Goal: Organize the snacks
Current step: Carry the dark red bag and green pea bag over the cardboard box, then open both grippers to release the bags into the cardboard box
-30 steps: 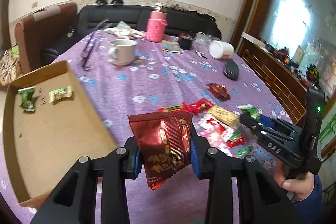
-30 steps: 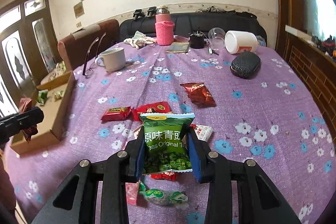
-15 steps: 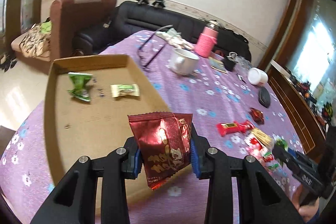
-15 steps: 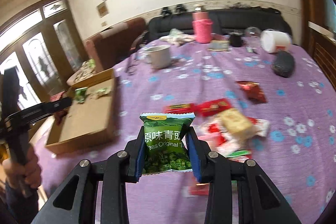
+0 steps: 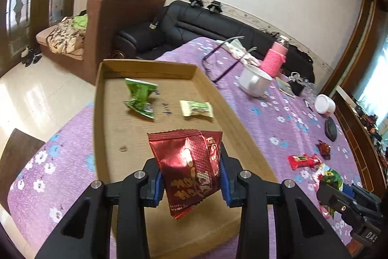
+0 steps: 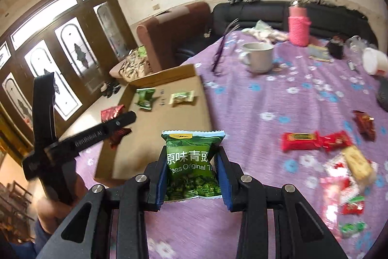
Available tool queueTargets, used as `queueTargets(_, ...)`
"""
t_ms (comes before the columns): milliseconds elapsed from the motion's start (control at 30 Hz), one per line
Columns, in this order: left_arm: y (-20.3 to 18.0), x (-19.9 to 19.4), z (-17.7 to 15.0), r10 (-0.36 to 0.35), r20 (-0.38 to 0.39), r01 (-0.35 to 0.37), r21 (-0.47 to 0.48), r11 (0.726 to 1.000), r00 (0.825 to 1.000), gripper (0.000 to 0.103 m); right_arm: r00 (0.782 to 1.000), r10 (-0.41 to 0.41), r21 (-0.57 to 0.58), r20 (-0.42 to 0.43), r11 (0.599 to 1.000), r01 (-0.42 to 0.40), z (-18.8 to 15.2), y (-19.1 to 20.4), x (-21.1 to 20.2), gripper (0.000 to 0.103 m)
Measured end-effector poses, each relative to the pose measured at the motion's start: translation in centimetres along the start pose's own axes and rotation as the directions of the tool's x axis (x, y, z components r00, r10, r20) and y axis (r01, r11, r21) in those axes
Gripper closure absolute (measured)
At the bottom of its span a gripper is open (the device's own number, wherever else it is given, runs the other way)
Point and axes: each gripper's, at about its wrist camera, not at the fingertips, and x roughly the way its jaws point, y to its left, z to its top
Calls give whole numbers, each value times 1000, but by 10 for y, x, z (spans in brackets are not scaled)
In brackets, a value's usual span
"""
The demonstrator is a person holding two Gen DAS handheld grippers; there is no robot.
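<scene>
1. The left gripper (image 5: 190, 182), seen a second ago over the purple tablecloth beside the box, has been carried over the cardboard box (image 5: 232, 118); its blue pads (image 5: 224, 183) are pinched on a red foil snack packet (image 5: 190, 169), which hangs above the box floor.
2. Beyond that packet, a green packet (image 5: 140, 98) and a pale wrapped sweet (image 5: 197, 109) are seen lying in the box.
3. The right gripper (image 6: 192, 177), earlier over the snack pile, has been swung toward the box, which now lies ahead and to its left; a green pea packet (image 6: 191, 162) is clamped upright between its narrowly spaced pads.
4. To its right, loose snacks (image 6: 315, 140) are left scattered on the purple tablecloth (image 6: 278, 98).
5. Farther off, a white mug (image 6: 258, 57) and a pink bottle (image 6: 299, 24) are seen standing.
</scene>
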Motion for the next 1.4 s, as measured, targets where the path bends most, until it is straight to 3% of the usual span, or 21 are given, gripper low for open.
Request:
queueTargets(267, 14, 10, -1, 44, -18, -44, 1, 999, 999, 68, 993, 78, 34, -94, 997, -75, 22, 22, 60, 63)
queueTargets(767, 31, 28, 0, 75, -57, -77, -34, 996, 996, 68, 973, 68, 122, -220, 992, -42, 47, 21, 148, 63)
queueTargets(1033, 33, 34, -1, 71, -71, -75, -43, 996, 995, 66, 968, 60, 126, -244, 992, -30, 46, 22, 169, 62)
queueTargets(1167, 32, 35, -2, 64, -71, -68, -44, 997, 995, 55, 967, 65, 136, -248, 990, -32, 45, 20, 173, 61)
queueTargets(1400, 36, 28, -4, 48, -34, -50, -61, 997, 998, 47, 971, 104, 148, -217, 986, -73, 43, 16, 160, 61)
